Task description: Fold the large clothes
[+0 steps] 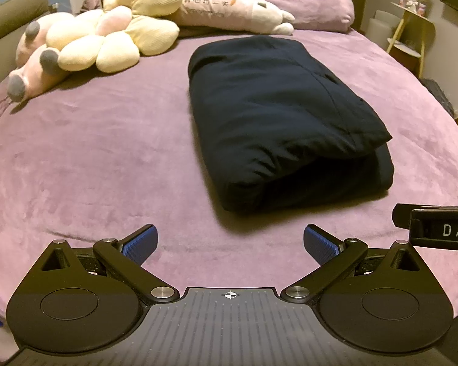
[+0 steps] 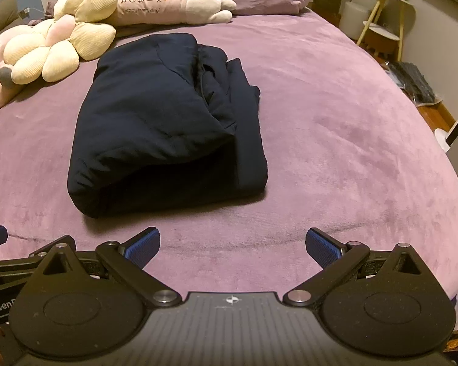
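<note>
Fingers (image 1: 140, 245) spread; jacket (image 1: 278, 116) underside (shadowed) unreadable.

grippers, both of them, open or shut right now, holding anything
Left gripper: jaws open, holding nothing, short of the folded dark garment.
Right gripper: jaws open, holding nothing, also clear of it.

Left gripper (image 1: 230, 244) at bottom centre of frame, fingers (image 1: 140, 244) spread wide, nothing between them, hovering over the purple bed (image 1: 107, 158). Dark navy garment (image 1: 278, 116) folded into a thick rectangle, centre-right of frame, lying flat on the bed. Plush toys (image 1: 107, 33) piled upper left, apart from the garment. Right gripper (image 1: 436, 225) pokes in at the right edge, state unclear.
</note>
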Motion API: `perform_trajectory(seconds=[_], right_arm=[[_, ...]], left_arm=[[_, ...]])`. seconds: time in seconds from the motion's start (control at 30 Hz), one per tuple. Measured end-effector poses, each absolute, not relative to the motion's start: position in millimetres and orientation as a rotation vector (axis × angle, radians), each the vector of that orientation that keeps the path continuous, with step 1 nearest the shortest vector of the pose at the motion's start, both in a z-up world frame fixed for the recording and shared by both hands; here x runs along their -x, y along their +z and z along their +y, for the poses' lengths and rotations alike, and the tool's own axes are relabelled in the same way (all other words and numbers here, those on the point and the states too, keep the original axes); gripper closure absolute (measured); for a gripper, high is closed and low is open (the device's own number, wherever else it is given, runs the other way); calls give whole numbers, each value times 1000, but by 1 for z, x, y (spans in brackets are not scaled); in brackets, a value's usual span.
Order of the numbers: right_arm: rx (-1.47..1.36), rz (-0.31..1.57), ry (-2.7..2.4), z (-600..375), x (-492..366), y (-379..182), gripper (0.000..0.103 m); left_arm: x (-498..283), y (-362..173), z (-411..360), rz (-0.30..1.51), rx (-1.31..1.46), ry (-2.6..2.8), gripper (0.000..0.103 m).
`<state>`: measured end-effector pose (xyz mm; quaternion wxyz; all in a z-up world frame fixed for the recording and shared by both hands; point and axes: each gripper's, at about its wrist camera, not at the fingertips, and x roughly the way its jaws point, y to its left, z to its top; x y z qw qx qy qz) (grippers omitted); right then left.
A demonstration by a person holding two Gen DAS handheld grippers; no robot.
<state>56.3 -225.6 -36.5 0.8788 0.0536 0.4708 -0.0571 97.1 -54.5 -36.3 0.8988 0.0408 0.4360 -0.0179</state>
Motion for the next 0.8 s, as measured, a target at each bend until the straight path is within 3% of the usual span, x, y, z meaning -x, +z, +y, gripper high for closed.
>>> perform_trajectory(seconds=[0.8], right_arm=[[-112, 961, -106, -225, -52, -30, 1]], left_arm=[[-95, -35, -55, 911, -101, -15, 0]])
